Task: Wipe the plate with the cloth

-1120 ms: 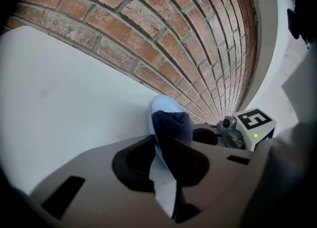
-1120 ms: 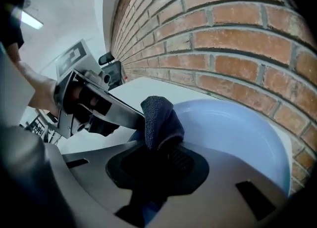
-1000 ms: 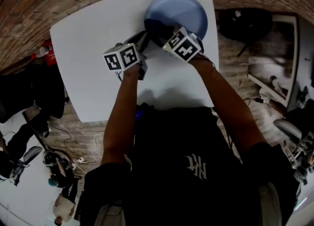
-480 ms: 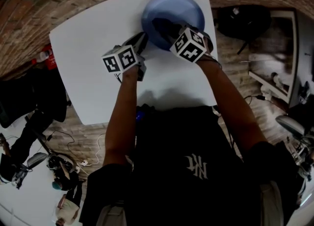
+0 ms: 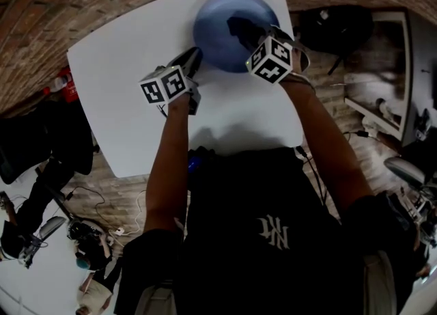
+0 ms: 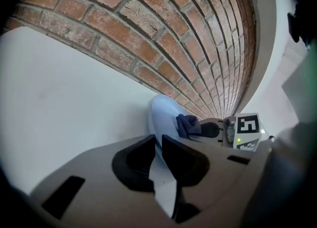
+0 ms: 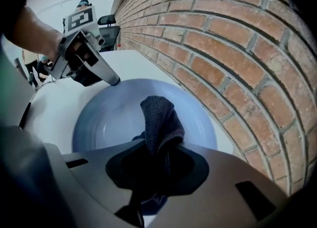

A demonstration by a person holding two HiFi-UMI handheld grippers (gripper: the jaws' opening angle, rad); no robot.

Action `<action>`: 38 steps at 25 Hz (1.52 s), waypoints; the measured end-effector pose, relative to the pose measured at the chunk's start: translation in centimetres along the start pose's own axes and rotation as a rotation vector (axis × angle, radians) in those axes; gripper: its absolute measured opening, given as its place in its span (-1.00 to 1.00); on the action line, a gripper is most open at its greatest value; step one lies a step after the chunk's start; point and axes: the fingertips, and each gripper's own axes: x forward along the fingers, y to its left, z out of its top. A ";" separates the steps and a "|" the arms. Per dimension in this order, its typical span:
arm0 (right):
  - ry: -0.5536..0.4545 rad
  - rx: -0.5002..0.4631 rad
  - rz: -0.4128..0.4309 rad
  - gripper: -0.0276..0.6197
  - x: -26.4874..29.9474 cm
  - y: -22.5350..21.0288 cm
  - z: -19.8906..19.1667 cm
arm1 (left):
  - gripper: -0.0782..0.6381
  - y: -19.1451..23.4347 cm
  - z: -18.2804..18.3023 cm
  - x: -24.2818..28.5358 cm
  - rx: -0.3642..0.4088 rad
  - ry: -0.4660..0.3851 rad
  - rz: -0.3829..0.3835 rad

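A round blue plate lies at the far end of the white table, close to the brick wall. My left gripper is shut on the plate's left rim and holds it steady. My right gripper hangs over the plate's right half and points steeply down. It is shut on a dark cloth, whose bunched end pokes past the jaws onto the plate's inner surface. The left gripper view shows the cloth and the right gripper's marker cube over the plate.
The plate sits near the table's far right corner, with bare tabletop between it and me. A black bag or chair stands past the right edge. A red object lies on the floor to the left.
My right gripper has slid to the right and away across the plate with the cloth, rolling as it went. The left gripper has kept its hold on the rim.
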 end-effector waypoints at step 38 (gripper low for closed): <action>-0.171 0.740 0.487 -0.63 -0.5 7.7 6.6 | -0.69 -0.3 -0.6 -0.5 -0.039 -0.009 0.005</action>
